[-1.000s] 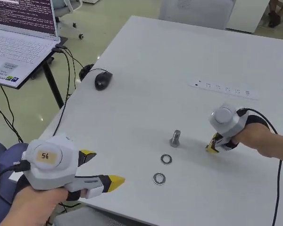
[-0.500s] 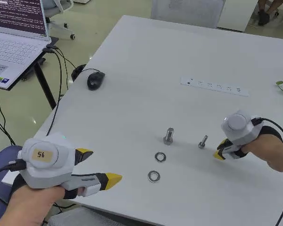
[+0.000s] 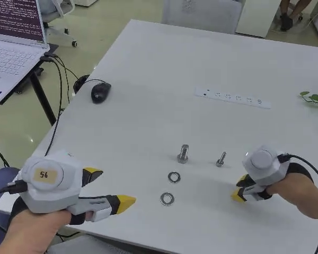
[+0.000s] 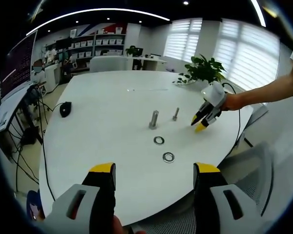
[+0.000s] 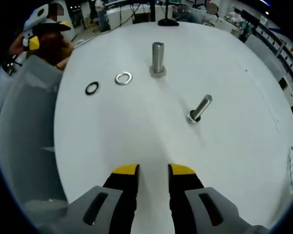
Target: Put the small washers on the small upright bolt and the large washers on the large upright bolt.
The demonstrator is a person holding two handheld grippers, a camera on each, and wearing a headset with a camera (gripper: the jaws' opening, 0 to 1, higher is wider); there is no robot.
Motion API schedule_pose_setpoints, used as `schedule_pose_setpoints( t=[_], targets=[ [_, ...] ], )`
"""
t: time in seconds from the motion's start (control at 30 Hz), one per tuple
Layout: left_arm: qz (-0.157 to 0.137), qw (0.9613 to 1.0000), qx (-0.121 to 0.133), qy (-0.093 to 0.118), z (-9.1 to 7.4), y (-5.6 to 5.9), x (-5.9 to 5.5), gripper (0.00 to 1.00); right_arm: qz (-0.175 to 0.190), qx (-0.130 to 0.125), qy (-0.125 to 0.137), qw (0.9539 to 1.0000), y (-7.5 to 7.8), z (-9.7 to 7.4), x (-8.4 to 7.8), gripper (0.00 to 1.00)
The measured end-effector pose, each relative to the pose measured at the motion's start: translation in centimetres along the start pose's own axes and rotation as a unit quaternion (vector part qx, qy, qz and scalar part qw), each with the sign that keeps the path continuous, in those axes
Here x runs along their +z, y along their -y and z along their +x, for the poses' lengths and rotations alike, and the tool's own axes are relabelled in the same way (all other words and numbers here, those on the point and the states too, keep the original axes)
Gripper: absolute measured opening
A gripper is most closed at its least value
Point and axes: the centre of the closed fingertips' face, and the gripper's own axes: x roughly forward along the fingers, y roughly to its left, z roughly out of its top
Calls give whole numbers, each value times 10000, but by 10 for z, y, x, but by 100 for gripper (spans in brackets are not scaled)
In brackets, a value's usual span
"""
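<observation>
Right gripper [image 5: 154, 170]: the jaws are drawn close, with a narrow strip of bench [image 5: 136, 126] seen between them. Nothing is held. It is held low, near the small bolt [image 5: 200, 108] and well apart from the washers.

Left gripper [image 4: 154, 168]: the jaws are spread wide and empty. It is held at the near edge of the bench, pointed toward the work.

Small bolt: it is stood on its head, apart from the large bolt [image 5: 157, 58]. A lean is seen in the right gripper view, but it cannot be told whether that comes from the lens. The large bolt is upright. No washer is seen on either shank.

Far washer [image 3: 174, 177] and near washer [image 3: 167, 199]: both are laid flat on the bench, just in front of the large bolt and apart from each other. Their sizes cannot be told apart with confidence.

Handling (judged): the washers are taken to be thin, stiff, light steel, and slippery under the pads. A flat washer is hard to pinch, so the outer rim is to be gripped across the diameter, with the hole left free for the shank. The small bolt is likely to be tipped by a knock.
</observation>
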Motion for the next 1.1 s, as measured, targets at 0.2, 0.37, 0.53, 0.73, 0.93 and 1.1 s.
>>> schedule_pose_setpoints(
  t=[0.2,0.37,0.53,0.73,0.93,1.1],
  targets=[
    [-16,10000,7,32,0,1,0,64,-116,51,178,9998,-14,10,25,26],
    [-20,10000,-9,40,-1,4,0,64,-247,149,327,9990,-31,22,48,26],
    [-34,10000,4,55,-2,4,-1,64,-336,222,359,9985,-40,31,63,26],
    [-65,9999,36,79,-5,1,-3,64,-278,318,425,9982,-44,41,80,25],
    [-70,9999,42,115,-7,4,-1,64,-370,388,453,9975,-50,53,102,25],
    [-85,9999,60,125,-9,3,-3,64,-623,384,385,9966,-53,58,115,26]
  ],
)
